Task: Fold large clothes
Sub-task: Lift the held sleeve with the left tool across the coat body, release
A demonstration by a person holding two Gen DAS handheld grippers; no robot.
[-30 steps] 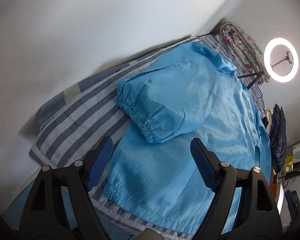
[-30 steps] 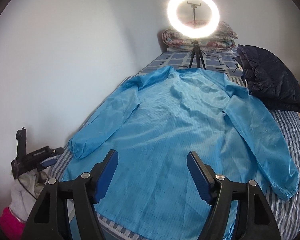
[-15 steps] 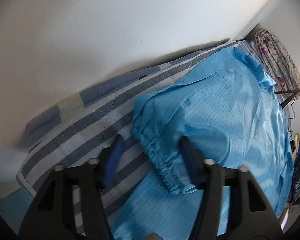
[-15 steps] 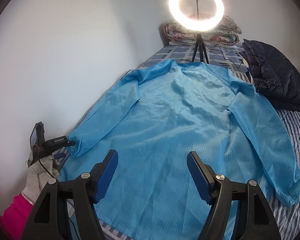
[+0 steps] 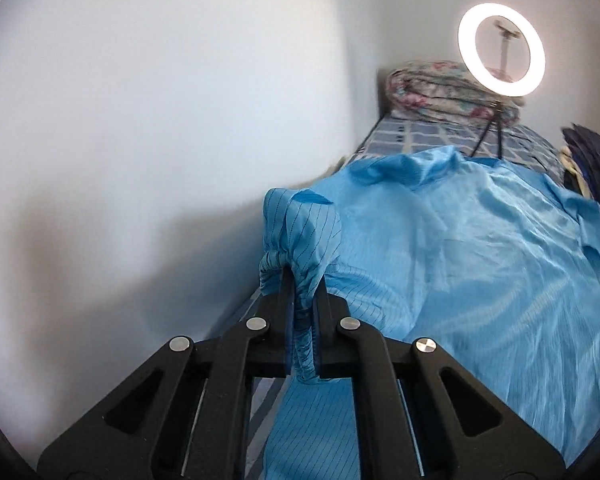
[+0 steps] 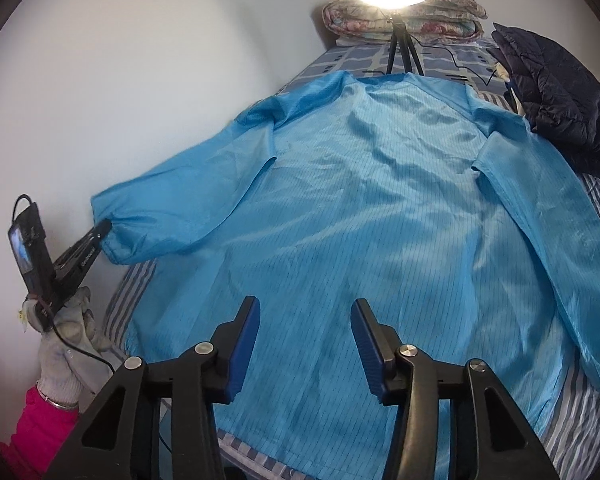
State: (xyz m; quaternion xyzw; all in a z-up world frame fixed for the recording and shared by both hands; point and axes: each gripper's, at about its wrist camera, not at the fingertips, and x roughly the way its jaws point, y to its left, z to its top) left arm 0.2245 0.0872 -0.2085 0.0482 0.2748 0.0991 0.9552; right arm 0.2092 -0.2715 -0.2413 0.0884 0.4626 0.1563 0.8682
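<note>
A large light-blue pinstriped coat [image 6: 360, 208] lies spread flat on the striped bed [image 6: 588, 412], collar toward the far end. My left gripper [image 5: 303, 280] is shut on the elastic cuff [image 5: 300, 264] of the coat's left sleeve and holds it lifted off the bed. From the right wrist view that same gripper [image 6: 104, 227] pinches the sleeve end by the wall, held by a gloved hand [image 6: 66, 332]. My right gripper [image 6: 304, 312] hovers over the coat's lower middle with its jaws closing. Nothing sits between its blue pads [image 6: 246, 344]. The right sleeve [image 6: 556, 248] lies flat.
A lit ring light [image 5: 502, 49] on a tripod [image 6: 400, 44] stands at the bed's far end before folded floral quilts [image 5: 440, 84]. A dark quilted jacket [image 6: 556, 92] lies at the far right. A white wall [image 6: 120, 80] runs along the left.
My left gripper closed on the sleeve cuff and lifted it off the bed, rolling as it rose. My right gripper dropped closer to the coat and its jaws narrowed.
</note>
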